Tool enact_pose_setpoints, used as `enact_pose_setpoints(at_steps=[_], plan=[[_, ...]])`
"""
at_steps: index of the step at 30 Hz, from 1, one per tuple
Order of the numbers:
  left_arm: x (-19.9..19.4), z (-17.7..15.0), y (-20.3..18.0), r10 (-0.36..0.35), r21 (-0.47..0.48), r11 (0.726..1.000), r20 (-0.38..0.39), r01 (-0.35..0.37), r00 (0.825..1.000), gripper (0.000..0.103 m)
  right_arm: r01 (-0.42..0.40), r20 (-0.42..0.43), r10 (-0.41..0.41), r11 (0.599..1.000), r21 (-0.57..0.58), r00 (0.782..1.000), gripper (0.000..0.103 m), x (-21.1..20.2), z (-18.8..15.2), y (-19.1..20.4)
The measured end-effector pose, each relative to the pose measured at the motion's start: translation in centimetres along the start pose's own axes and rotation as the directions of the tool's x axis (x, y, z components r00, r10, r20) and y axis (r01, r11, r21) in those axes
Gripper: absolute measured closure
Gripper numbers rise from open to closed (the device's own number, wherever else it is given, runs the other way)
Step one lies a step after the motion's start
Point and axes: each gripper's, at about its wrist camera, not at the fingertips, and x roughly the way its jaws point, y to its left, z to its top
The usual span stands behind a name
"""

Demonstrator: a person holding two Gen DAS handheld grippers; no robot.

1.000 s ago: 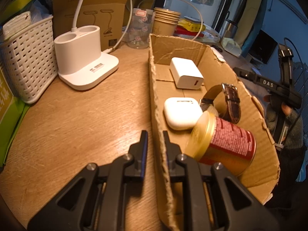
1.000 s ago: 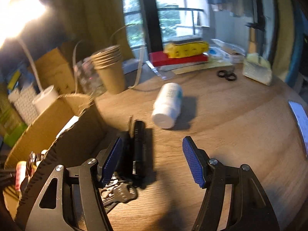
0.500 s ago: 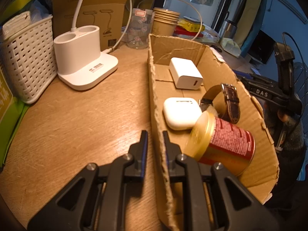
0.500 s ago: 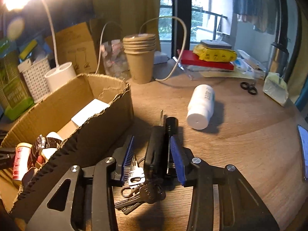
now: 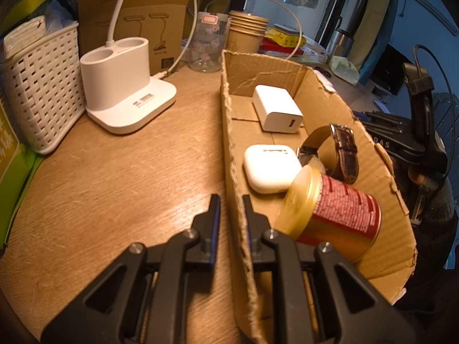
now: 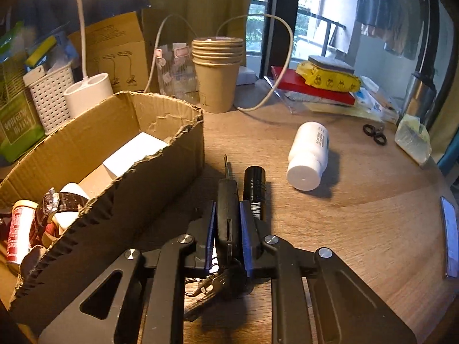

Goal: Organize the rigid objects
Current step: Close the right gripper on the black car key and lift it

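In my left wrist view, my left gripper (image 5: pixel 231 205) at lower centre is clamped on the ragged corrugated wall of the cardboard box (image 5: pixel 229 132), one finger either side. Inside the box lie a smooth white cube charger (image 5: pixel 276 108), a rounded white earbud case (image 5: pixel 268 168), a brown leather-strapped watch (image 5: pixel 341 150) and a toppled jar (image 5: pixel 335 218) with a gold lid and red printed label, too blurred to read. A glossy white lamp base (image 5: pixel 127 86) and a woven white plastic basket (image 5: pixel 43 91) stand at upper left on the wood-grain table (image 5: pixel 114 177).

In my right wrist view, my right gripper (image 6: pixel 226 215) at lower centre is closed with its blue pads pressing a black car key (image 6: pixel 227 200), its ring of metal keys hanging below. Just beside it lies a black cylinder (image 6: pixel 254 189) lettered "TAN…". A white plastic bottle (image 6: pixel 308 156) lies right of centre.
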Motion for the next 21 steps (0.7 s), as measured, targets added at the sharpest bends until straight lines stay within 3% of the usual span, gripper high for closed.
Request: enact_pose_setpoints(at_steps=[21], plan=[[0.2,-0.1,-0.2,-0.003,0.0,1.0,-0.004,0.003,1.0,0.088,0.009,0.16,-0.016,0.999,0.045,0.987,0.086,-5.5,0.9,-0.1]])
